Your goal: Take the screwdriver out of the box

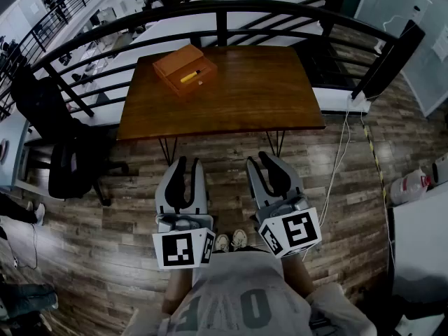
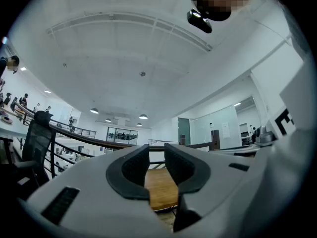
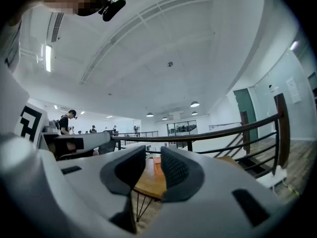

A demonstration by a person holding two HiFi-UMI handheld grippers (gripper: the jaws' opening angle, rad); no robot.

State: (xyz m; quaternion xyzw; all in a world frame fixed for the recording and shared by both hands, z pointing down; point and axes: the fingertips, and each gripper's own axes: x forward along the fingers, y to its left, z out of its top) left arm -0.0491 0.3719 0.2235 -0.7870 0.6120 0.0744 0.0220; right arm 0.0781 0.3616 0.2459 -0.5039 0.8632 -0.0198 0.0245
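Note:
An open wooden box (image 1: pixel 198 84) stands at the far left of the brown table (image 1: pixel 252 93), its lid (image 1: pixel 178 57) tipped back. A yellow-handled screwdriver (image 1: pixel 190 76) lies inside it. Both grippers hang over the floor in front of the table, well short of the box. My left gripper (image 1: pixel 189 164) (image 2: pixel 157 153) has its jaws a narrow gap apart with nothing between them. My right gripper (image 1: pixel 262 159) (image 3: pixel 153 158) stands the same way, empty. Each gripper view shows a strip of table (image 2: pixel 161 188) (image 3: pixel 147 180) through that gap.
A black curved railing (image 1: pixel 224 11) runs behind the table. A black office chair (image 1: pixel 70 161) stands to the left of the table. At the right, cables (image 1: pixel 343 145) trail over the wood floor and a white container (image 1: pixel 409 185) lies there. The person's shoes (image 1: pixel 232 241) show below the grippers.

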